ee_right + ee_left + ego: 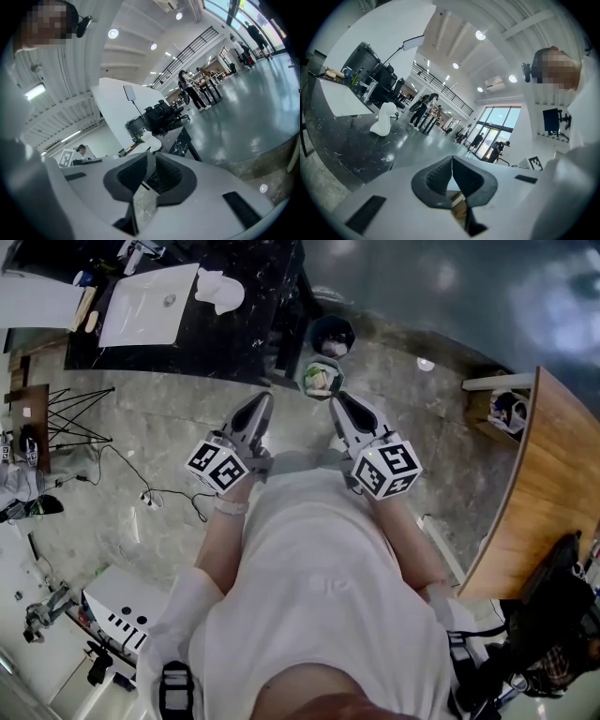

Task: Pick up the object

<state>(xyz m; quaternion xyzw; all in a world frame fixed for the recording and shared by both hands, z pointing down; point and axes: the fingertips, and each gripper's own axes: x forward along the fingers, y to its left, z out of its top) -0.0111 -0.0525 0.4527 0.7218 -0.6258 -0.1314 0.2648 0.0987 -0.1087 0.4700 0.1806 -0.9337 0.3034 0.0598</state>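
Observation:
A white curved object (221, 289) lies on the black marble table (234, 334) ahead of me, beside a white sink-like tray (150, 306). I hold both grippers close in front of my chest, well short of the table. The left gripper (262, 399) has its pads pressed together with nothing in them. The right gripper (339, 401) also looks shut and empty. In the left gripper view the white object (384, 119) stands on the table far beyond the left gripper (451, 161). The right gripper view shows the white object (146, 140) just above the right gripper (150, 157).
On the floor past the jaw tips stand a black bin (331, 334) and a green bin (322, 379). A wooden table (544, 484) curves along the right. Cables (150, 498) and a black stand (80, 413) lie at the left. People (426, 110) stand far off.

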